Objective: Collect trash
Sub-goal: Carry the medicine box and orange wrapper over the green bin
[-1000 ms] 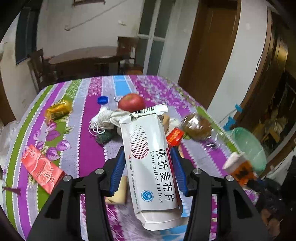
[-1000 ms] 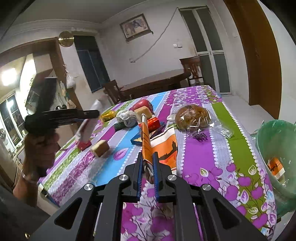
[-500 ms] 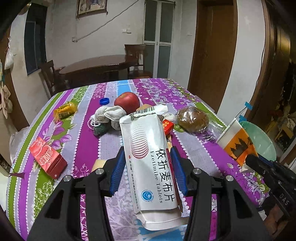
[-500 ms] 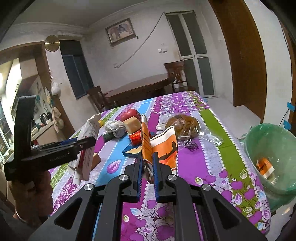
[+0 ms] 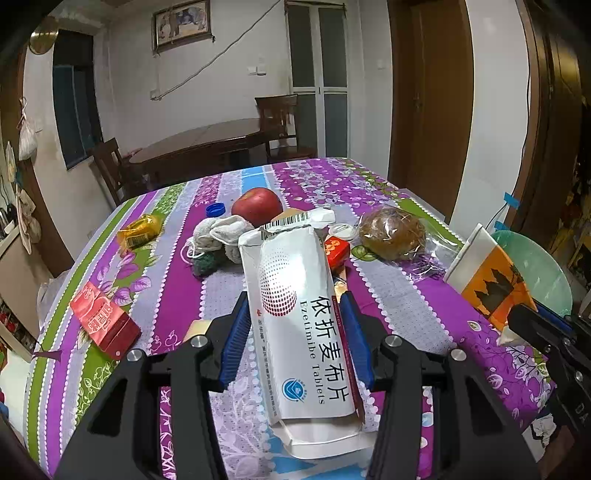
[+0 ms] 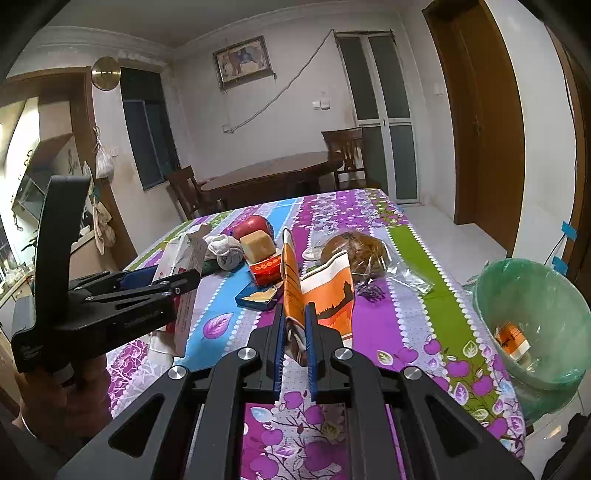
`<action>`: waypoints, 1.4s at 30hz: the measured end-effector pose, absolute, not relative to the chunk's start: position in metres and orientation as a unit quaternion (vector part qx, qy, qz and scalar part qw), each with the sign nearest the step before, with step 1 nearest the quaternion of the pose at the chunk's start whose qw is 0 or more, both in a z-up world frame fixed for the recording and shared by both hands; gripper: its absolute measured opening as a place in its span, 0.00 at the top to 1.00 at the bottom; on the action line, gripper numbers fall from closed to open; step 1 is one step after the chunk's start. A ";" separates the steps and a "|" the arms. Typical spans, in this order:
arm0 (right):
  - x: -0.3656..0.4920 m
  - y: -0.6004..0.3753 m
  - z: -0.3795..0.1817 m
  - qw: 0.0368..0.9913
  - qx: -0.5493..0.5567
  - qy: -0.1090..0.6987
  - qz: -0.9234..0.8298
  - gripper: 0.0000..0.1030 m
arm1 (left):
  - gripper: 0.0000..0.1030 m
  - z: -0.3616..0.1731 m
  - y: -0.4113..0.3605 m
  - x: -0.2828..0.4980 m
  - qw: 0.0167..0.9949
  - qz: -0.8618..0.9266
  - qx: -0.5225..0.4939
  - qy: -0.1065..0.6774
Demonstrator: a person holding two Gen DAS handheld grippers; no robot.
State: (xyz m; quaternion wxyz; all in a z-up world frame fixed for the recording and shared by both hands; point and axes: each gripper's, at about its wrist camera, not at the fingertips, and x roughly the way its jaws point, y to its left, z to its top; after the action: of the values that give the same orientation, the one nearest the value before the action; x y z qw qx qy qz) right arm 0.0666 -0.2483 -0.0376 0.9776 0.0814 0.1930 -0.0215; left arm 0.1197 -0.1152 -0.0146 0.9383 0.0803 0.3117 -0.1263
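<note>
Both pairs of jaws are clamped on trash: the left gripper (image 5: 295, 325) pinches a white tablet box (image 5: 299, 317) between its blue pads, and the right gripper (image 6: 295, 321) is closed tight on a flattened orange-and-white carton (image 6: 325, 291), both held above the table.

Around them is a plain room with pale walls, a brown door (image 6: 480, 122) on the right, a dark window (image 5: 74, 107) on the left, a framed picture (image 5: 181, 23) high on the far wall, and a dark wooden dining table (image 6: 273, 177) with chairs at the back. The near table (image 5: 369, 184) wears a purple, green and blue flowered cloth. Off its right edge stands a green-lined bin (image 6: 532, 321) with an orange scrap lying inside.

On the cloth lie a bagged round bun (image 5: 391, 232), a red packet (image 5: 101, 319) near the left edge, a red apple (image 5: 256, 205), a bundle of whitish cloth (image 5: 218, 232), a yellow wrapper (image 5: 142, 230), a small red box (image 5: 337, 251) and a blue bottle cap (image 5: 215, 209).

From the left wrist the held box covers much of the middle of the table, and the right gripper is cut off at the frame's edge. From the right wrist the hand (image 6: 66, 398) under the left gripper is dim and partly out of frame.
</note>
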 end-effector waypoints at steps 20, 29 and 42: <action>0.022 -0.366 0.004 0.966 0.084 0.189 -0.153 0.89 | 0.54 -0.008 -0.247 0.148 0.916 -0.224 0.140 0.302; 0.015 -0.449 0.011 0.947 0.103 0.224 -0.208 0.89 | 0.54 -0.015 -0.323 0.159 0.896 -0.273 0.172 0.305; 0.022 -0.532 0.003 0.918 0.154 0.281 -0.235 0.89 | 0.54 -0.023 -0.408 0.154 0.859 -0.349 0.206 0.311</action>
State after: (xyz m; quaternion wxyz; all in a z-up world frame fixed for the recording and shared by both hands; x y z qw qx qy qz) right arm 0.0222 -0.5317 0.0032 0.9175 0.1535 0.2815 -0.2353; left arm 0.1540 -0.4077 -0.0233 0.8595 0.2060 0.3115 -0.3491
